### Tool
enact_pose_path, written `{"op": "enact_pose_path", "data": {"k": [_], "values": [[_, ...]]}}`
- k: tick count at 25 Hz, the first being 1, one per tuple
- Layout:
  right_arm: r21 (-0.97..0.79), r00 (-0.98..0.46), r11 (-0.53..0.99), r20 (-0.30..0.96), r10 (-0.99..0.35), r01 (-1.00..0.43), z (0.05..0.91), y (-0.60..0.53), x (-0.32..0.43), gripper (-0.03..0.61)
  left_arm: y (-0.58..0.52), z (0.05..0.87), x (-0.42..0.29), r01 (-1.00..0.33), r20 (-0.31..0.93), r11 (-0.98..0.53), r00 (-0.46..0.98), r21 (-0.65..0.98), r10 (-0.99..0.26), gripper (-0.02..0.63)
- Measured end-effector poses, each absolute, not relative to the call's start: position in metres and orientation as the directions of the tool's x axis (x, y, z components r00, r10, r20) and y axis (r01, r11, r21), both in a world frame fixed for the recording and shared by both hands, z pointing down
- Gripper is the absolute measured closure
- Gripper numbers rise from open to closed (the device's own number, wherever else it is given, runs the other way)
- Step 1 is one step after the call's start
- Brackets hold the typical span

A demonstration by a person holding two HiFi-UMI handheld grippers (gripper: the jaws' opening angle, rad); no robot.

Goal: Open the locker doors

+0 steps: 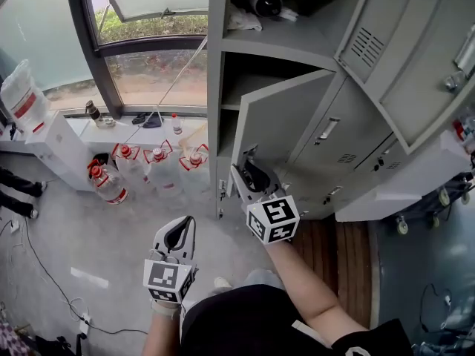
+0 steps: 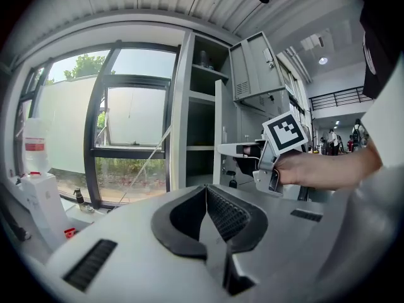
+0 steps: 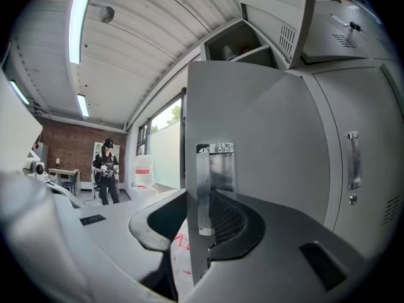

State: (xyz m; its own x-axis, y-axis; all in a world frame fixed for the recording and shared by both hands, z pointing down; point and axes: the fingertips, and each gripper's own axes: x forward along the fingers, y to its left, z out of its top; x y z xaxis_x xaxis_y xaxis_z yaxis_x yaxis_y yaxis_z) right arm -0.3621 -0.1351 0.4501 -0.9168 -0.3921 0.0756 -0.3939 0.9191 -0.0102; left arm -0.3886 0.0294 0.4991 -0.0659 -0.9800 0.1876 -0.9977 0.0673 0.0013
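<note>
Grey steel locker bank point(image 1: 215, 87), beside a tall window point(image 1: 148, 73).

- Middle locker door point(image 3: 252, 125): stands ajar, swung out from the bank's left column, with the dark compartment showing behind it. Its free edge points toward the person.
- Right gripper point(image 1: 252, 170): at the lower free edge of that door. In the right gripper view the door edge runs upright between the jaws. One pad is on the inner face and the ribbed pad point(image 3: 230, 216) on the outer face, just behind the chrome pull handle point(image 3: 214, 188). The jaws are clenched on the door.
- Left gripper point(image 1: 180, 232): low and well clear of the bank, over bare grey floor point(image 1: 111, 243) and pointing toward the window. Its jaws are pressed together tip to tip, with nothing between them.
- Upper door point(image 1: 401, 43): already swung wide, out to the right of the bank. The top compartment holds a round dark-and-white object point(image 1: 266, 4).
- Neighbouring door, right of the ajar one: closed, its pull handle point(image 3: 351, 160) upright.
- Red-capped water jugs point(image 1: 159, 165): clustered on the floor between the bank and the window sill.
- Far behind the bank, in the right gripper view: a person point(image 3: 106, 169) standing by a brick wall.
</note>
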Motion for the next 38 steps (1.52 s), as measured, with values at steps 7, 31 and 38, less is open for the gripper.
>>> {"op": "enact_pose_path", "data": {"k": [7, 31, 38], "values": [[-0.02, -0.925, 0.926, 0.06, -0.376, -0.378, 0.451, -0.122, -0.325, 0.444, 0.014, 0.498, -0.354, -1.0, 0.184, 0.004, -0.005, -0.002, -0.983, 0.594], [-0.061, -0.882, 0.88, 0.026, -0.471, -0.471, 0.45, -0.124, -0.166, 0.426, -0.007, 0.494, -0.226, -0.994, 0.213, -0.112, 0.105, -0.018, -0.971, 0.594], [-0.098, -0.829, 0.824, 0.012, -0.559, -0.557, 0.449, -0.148, -0.109, 0.479, -0.021, 0.495, -0.193, -0.985, 0.229, -0.17, 0.16, -0.023, -0.96, 0.594]]}}
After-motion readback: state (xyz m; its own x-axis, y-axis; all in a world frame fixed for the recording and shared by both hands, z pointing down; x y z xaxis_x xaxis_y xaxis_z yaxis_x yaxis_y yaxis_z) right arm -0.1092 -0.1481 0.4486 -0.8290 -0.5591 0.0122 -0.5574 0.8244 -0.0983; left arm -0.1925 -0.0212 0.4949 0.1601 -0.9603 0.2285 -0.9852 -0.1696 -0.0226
